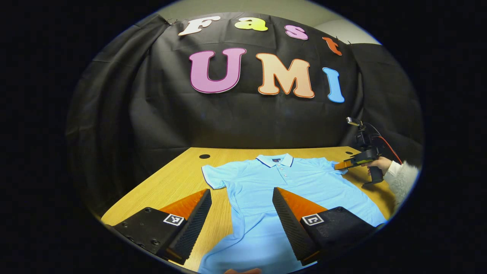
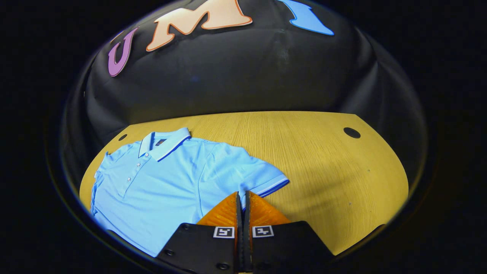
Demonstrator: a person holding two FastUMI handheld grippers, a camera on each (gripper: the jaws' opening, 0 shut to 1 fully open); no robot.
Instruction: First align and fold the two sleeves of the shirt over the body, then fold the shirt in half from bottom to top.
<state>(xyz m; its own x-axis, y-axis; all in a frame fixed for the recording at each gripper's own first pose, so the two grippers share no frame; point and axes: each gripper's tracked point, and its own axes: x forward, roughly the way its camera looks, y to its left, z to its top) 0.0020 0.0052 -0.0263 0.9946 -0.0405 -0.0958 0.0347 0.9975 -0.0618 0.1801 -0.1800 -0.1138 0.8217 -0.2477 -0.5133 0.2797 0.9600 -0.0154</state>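
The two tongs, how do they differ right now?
The left tongs are open, their fingers wide apart above the shirt; the right tongs have their fingers together at the sleeve edge, though whether they pinch cloth is unclear. The left tongs hang over the shirt's lower body; the right tongs sit at the far sleeve, held by a hand. Both point across the table.

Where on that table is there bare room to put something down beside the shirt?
Bare wood lies on the table past the shirt's banded sleeve, out to the round hole near the far corner. A narrower strip runs between the other sleeve and the table's edge, toward another hole. The middle is crowded: the shirt covers it.
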